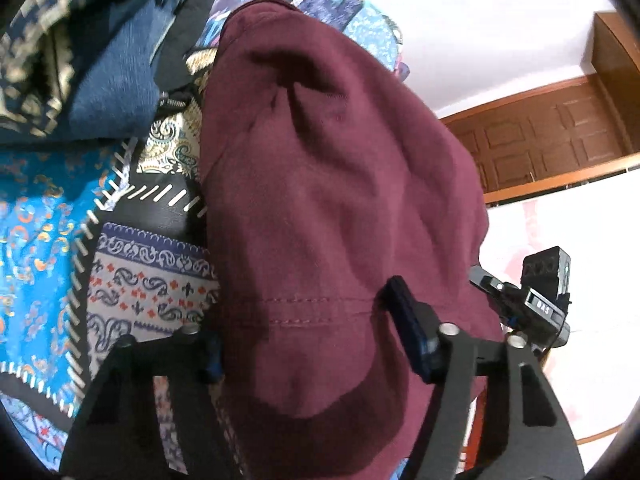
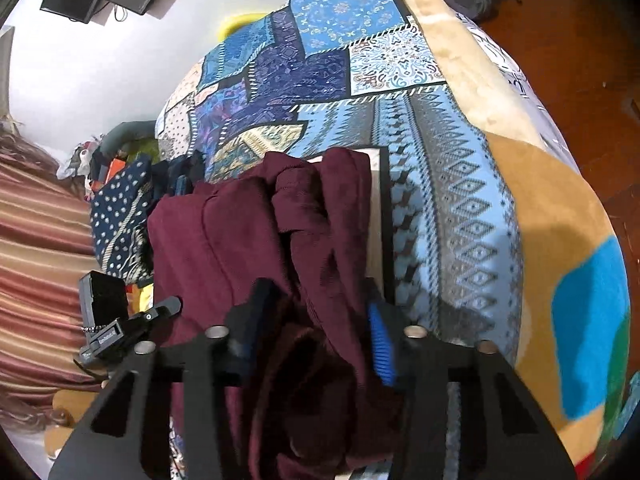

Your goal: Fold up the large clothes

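A large maroon garment (image 1: 328, 160) lies bunched on the patchwork bedspread (image 1: 40, 220). In the left wrist view my left gripper (image 1: 308, 340) is shut on a thick fold near the stitched hem, one finger at each side of the cloth. In the right wrist view the same maroon garment (image 2: 224, 232) is gathered in folds, and my right gripper (image 2: 316, 328) is shut on a bunch of it, the blue pad (image 2: 382, 344) pressed against the fabric. The cloth hides the inner faces of the fingers.
A pile of dark blue patterned clothes (image 1: 100, 60) (image 2: 120, 216) lies beside the garment. The bedspread (image 2: 440, 200) runs to a tan blanket edge (image 2: 560, 208), with wooden floor (image 2: 580, 60) beyond. A brown door (image 1: 540, 148) and a striped cloth (image 2: 32, 240) are nearby.
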Tool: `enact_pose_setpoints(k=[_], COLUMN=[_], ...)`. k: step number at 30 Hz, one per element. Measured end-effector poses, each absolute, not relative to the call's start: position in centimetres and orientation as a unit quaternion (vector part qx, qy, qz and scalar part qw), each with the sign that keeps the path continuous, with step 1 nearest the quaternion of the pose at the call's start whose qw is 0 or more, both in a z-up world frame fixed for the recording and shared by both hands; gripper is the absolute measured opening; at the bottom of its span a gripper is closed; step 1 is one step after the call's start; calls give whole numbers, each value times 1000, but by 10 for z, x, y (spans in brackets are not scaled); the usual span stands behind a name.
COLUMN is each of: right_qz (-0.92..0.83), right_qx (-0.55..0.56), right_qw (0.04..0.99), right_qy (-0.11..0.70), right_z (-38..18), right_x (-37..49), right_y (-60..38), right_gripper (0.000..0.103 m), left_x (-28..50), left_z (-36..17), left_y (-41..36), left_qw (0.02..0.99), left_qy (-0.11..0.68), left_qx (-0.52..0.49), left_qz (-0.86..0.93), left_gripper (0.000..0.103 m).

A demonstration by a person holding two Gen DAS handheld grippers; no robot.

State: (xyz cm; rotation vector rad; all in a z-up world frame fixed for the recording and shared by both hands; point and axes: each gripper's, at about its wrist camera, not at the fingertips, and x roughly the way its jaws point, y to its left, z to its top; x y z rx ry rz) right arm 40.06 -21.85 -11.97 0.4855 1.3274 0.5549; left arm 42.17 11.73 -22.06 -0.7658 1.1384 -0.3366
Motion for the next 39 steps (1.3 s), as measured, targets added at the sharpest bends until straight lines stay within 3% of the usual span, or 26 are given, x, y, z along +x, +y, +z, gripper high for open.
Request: enact_pose_setpoints(k=[4,7,16,26,33,39], right_qz=[259,263,300,369,394,382], right_qx=[217,208,191,167,146,138], right_qw=[730,736,767,786,792,773], right_qy=[594,589,534,468,443,487], right_z=[-100,-85,-14,51,52,-19], right_x=[383,374,363,392,428,472], right_y=[-213,-202,-151,-29,58,117], right_gripper=[27,24,24,24,24,24], left_x=[402,387,352,351,392,450], left_z=[-185,-158,-71,23,35,-31], left_y=[111,110,154,271,355,419], left_qw=[785,798,845,895,902,880], left_qy=[505,494,424,347,336,388], left_qx=[-315,-297,-278,-255,-260,-273], left_qz=[-169,-176,-170,-118,-73,-20], left_gripper=[42,37,37,37,37,38])
